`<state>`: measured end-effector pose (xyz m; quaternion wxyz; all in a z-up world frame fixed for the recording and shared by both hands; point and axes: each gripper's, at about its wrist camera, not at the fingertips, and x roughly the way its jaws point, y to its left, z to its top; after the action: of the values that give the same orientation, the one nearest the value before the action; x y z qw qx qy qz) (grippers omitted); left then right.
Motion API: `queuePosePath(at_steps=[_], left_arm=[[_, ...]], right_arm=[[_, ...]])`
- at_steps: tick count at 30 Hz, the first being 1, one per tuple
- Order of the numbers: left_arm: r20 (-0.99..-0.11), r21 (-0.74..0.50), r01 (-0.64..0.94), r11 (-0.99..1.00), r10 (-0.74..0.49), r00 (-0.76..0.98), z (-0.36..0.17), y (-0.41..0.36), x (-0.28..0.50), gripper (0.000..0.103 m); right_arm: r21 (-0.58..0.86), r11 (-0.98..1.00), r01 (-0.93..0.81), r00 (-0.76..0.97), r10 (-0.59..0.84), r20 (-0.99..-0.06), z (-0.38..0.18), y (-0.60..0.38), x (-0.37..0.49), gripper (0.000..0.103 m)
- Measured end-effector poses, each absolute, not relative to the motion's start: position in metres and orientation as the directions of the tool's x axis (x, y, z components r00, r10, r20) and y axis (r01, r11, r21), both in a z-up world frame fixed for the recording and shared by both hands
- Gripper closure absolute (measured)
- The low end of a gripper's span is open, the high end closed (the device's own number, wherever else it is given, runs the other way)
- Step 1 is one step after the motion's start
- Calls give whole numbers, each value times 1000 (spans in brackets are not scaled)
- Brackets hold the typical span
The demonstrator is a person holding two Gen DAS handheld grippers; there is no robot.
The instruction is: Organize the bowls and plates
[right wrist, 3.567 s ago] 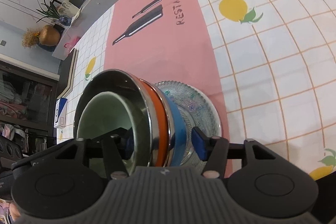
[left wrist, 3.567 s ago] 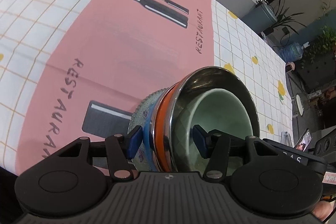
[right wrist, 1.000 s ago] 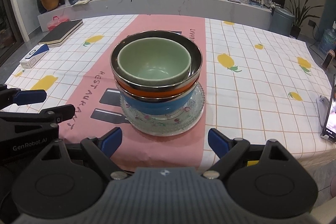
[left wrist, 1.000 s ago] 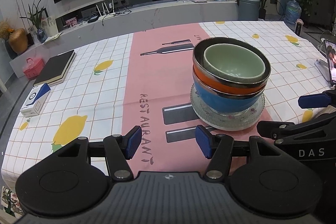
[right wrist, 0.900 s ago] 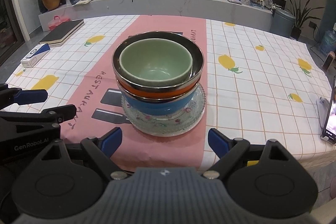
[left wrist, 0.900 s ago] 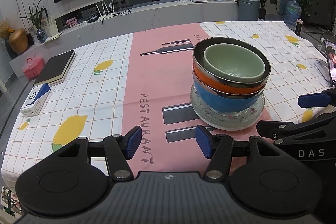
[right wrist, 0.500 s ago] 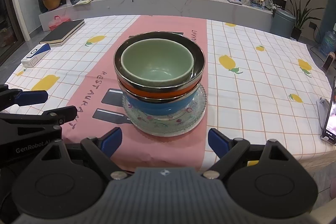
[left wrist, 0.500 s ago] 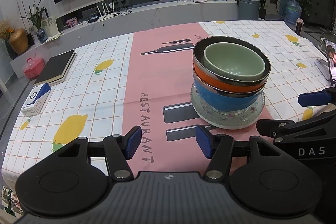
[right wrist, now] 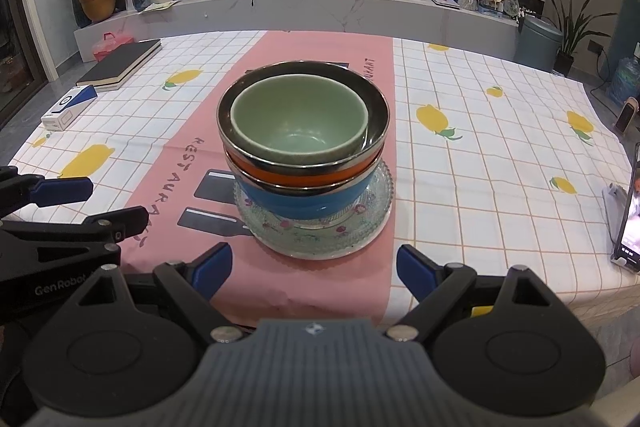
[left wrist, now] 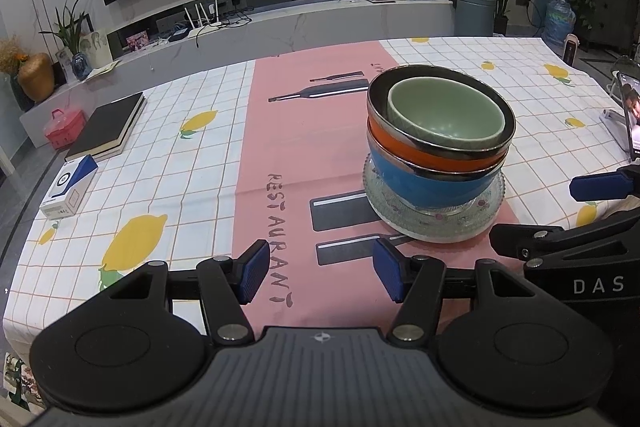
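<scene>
A stack stands on the pink runner: a clear glass plate (right wrist: 312, 239) at the bottom, a blue bowl (right wrist: 304, 201), an orange steel-rimmed bowl (right wrist: 296, 177) and a green bowl (right wrist: 298, 123) on top. The stack also shows in the left wrist view (left wrist: 436, 151). My left gripper (left wrist: 320, 269) is open and empty, near the table's front edge, left of the stack. My right gripper (right wrist: 314, 267) is open and empty, just in front of the plate. Neither touches the stack.
A black book (left wrist: 106, 127) and a small white and blue box (left wrist: 68, 187) lie at the table's left. A phone on a stand (right wrist: 630, 215) stands at the right edge. A lemon-print tablecloth (right wrist: 480, 155) covers the table.
Since 3.6 s ago both grippers let go of the stack and drew back to the front edge. Over the last second almost nothing has moved.
</scene>
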<state>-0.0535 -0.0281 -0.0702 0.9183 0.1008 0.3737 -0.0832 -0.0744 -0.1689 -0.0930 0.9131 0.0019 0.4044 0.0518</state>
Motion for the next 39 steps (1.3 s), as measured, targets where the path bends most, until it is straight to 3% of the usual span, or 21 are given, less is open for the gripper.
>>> queuePosePath(at_steps=[39], left_arm=[[-713,108,230,967,-86,696,-75,-27,-54,34]], right_arm=[[55,994,-96,655,105,-749,-98,-167,-73,15]])
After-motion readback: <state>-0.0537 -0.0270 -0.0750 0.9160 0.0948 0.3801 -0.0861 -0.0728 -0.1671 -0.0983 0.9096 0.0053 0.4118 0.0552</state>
